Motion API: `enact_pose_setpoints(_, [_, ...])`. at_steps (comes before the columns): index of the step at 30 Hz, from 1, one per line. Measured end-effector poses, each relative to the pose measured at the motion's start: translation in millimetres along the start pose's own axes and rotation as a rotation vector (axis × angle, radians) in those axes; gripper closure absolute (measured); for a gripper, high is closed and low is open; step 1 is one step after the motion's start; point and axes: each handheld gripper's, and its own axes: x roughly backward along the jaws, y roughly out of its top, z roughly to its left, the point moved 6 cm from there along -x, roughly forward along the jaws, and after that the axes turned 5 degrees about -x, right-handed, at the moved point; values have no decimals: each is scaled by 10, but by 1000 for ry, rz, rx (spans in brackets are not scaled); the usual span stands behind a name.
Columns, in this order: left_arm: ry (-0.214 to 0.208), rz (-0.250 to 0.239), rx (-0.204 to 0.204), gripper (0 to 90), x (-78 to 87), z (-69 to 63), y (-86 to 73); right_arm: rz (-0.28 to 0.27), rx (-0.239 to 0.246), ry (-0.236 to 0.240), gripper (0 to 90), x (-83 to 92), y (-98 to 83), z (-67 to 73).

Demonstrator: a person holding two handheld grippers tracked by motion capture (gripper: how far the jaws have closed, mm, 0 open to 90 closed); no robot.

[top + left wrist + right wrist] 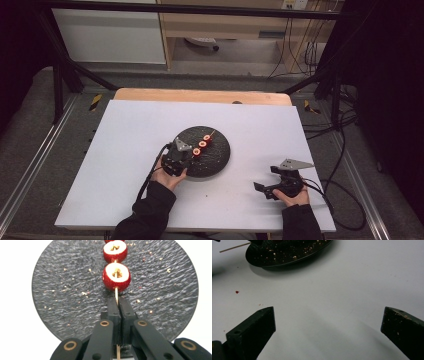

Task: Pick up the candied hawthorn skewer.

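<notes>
left gripper (117, 303): my fingers pinched on the skewer (116, 293), center frame over the black plate (62, 302) | right gripper (328, 322): fingers wide open, holding nothing, lower right on tabletop (125, 150)

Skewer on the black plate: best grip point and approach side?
Take the skewer by its bare stick end below the lowest fruit piece, coming in along its axis from the person's side of the plate. That end is thin, fruit-free and pokes toward the rim. The left gripper already pinches it there, jaws shut.
</notes>
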Motion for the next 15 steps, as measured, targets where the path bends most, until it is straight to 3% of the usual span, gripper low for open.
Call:
enact_pose_setpoints(7, [-46, -83, 24, 882, 163, 58, -58, -3, -4, -3, 6, 10, 5, -1])
enact_pose_setpoints(15, [-106, -164, 18, 881, 367, 98, -182, -6, -20, -1, 6, 8, 17, 15])
